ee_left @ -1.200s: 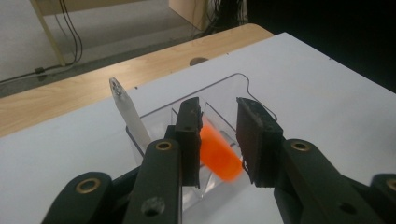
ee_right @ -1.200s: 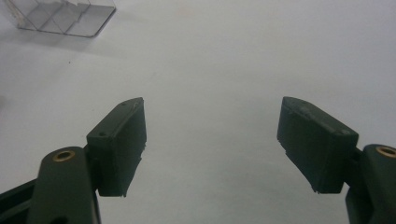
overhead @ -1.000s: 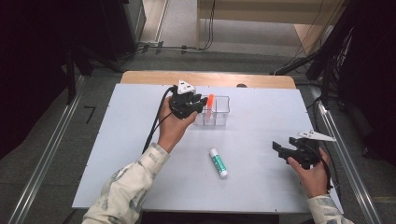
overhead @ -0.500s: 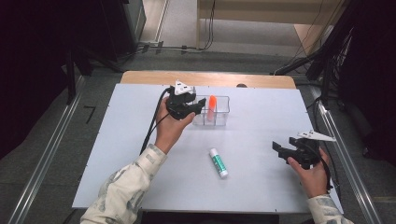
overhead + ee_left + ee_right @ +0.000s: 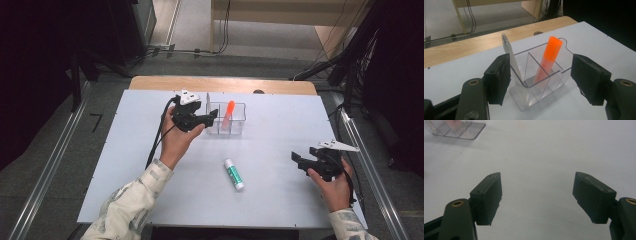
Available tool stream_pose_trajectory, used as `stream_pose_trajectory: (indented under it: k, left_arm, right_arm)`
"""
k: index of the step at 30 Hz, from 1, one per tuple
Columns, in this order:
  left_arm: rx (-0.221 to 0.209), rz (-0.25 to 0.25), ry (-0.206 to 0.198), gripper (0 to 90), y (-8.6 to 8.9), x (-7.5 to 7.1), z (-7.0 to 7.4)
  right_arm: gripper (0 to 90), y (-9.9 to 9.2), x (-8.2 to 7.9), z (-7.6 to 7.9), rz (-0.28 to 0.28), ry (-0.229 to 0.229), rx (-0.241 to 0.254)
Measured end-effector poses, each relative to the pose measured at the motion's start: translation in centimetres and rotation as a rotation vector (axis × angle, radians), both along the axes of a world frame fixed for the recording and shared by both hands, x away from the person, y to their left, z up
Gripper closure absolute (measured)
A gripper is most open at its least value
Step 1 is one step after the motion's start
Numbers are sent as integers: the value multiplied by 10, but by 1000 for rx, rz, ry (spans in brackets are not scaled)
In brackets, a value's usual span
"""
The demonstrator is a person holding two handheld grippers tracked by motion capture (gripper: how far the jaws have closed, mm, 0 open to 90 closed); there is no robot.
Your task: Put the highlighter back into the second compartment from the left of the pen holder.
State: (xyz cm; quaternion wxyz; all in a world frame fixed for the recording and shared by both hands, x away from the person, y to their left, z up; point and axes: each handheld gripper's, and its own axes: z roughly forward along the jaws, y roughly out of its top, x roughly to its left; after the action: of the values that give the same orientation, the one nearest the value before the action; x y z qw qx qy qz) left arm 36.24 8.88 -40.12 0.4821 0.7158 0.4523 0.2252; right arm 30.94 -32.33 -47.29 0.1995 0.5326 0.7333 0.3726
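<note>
At the near edge of the pale grey rectangular table [image 5: 125, 165], two patterned sleeves are being shown entering from below. Nearest that edge, the right gripper [image 5: 300, 161] is being held just above the table top, well to the right of the clear plastic three-compartment organiser box [image 5: 226, 120]; its jaws are being kept wide apart, with nothing but bare table top being framed between them in the right gripper view [image 5: 537, 195]. A white glue stick with a green label [image 5: 234, 174] is being left lying flat, on a slant, nearer the person than the box and between the two hands, touched by neither gripper.

Farther out, the left gripper [image 5: 212, 116] is being held at the left end of the box. In the left gripper view [image 5: 541, 77] its jaws have just been opening and are being shown spread wide, with the box lying between them and neither pad being pressed against its walls. A slim white pen with a silver clip [image 5: 510, 56] is being seen leaning in the compartment nearest the left-hand pad, and an orange highlighter marker [image 5: 549, 58] is being seen standing tilted in the compartment beside it. Behind the box, a light wooden strip [image 5: 225, 84] is being seen along the far side of the table.
</note>
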Motion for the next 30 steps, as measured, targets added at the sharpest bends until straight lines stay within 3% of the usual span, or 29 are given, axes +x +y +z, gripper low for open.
stream_pose_trajectory:
  k: [16, 30]
  left_arm:
    - [-24, 18, 28, 293, 18, -18, -17]
    - [-2, 77, 66, 266, 49, -40, -46]
  right_arm:
    - [223, 0, 0, 0, 1, -1, 1]
    - [222, 0, -2, 0, 0, -1, -1]
